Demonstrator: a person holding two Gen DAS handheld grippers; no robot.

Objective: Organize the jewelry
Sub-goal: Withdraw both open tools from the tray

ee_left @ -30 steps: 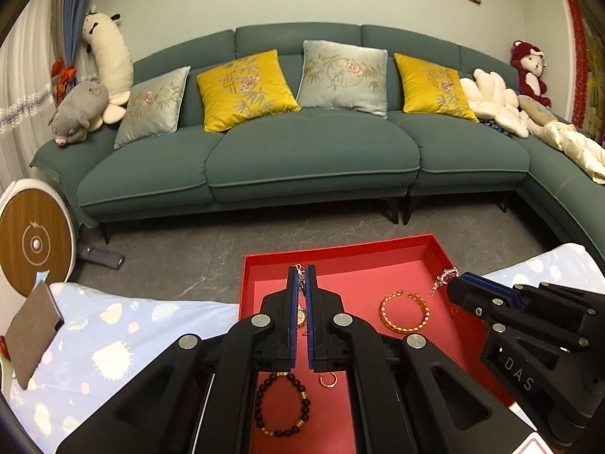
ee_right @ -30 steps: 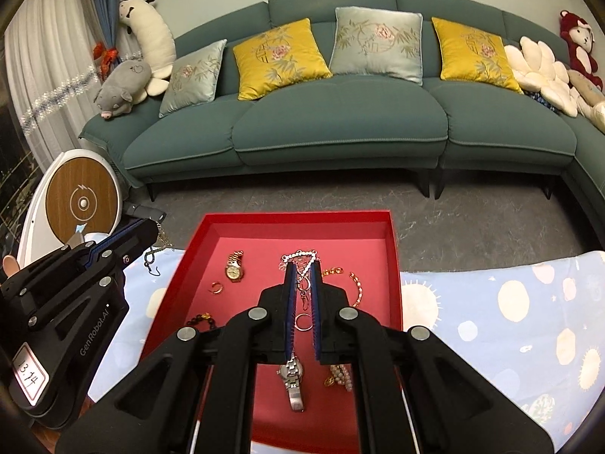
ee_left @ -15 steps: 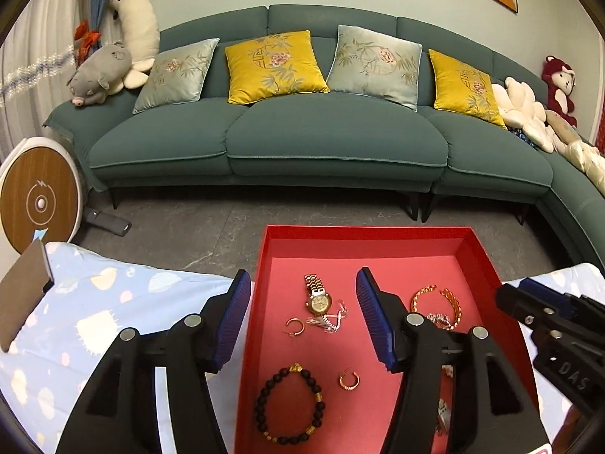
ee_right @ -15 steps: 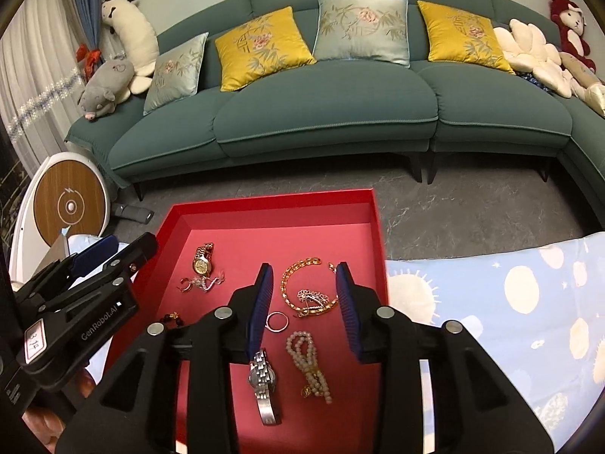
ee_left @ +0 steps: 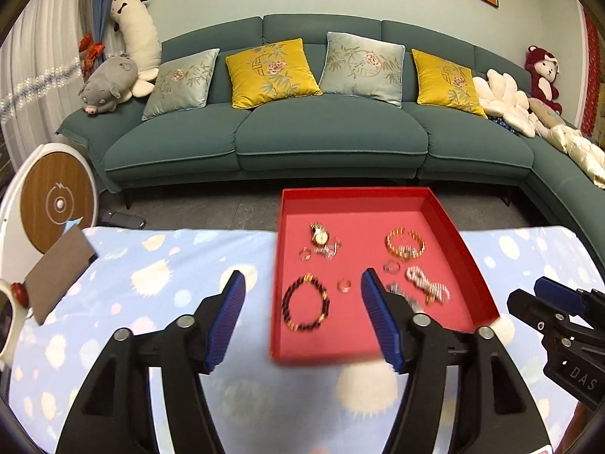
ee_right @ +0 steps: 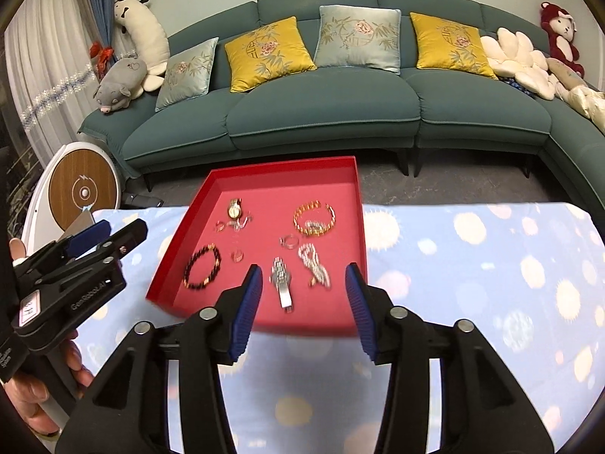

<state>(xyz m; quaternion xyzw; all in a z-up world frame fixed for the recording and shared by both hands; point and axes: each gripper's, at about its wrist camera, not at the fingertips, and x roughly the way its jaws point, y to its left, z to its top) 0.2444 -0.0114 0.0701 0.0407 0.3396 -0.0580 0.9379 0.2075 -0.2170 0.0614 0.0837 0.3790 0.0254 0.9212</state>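
Note:
A red tray [ee_left: 469, 268] [ee_right: 361, 227] sits on the blue patterned tablecloth and holds several jewelry pieces: a gold watch [ee_left: 320, 235] [ee_right: 234, 209], a gold bangle [ee_left: 404, 245] [ee_right: 314, 220], a dark bead bracelet [ee_left: 305, 302] [ee_right: 202, 266], a silver watch [ee_right: 281, 283], a pearl bracelet [ee_left: 427, 286] [ee_right: 315, 269] and small rings [ee_left: 344, 285] [ee_right: 237, 255]. My left gripper [ee_left: 302, 319] is open and empty above the tray's near left edge. My right gripper [ee_right: 302, 302] is open and empty above the tray's near edge.
A green sofa [ee_left: 321, 140] with cushions and plush toys stands behind the table. A round wood-faced device [ee_left: 56, 200] and a brown card [ee_left: 58, 270] are at the left. The tablecloth [ee_right: 472, 283] stretches right of the tray.
Both grippers went from shut to wide open, releasing small pieces into the tray, then drew back and up from it. The tray now lies farther ahead in both views.

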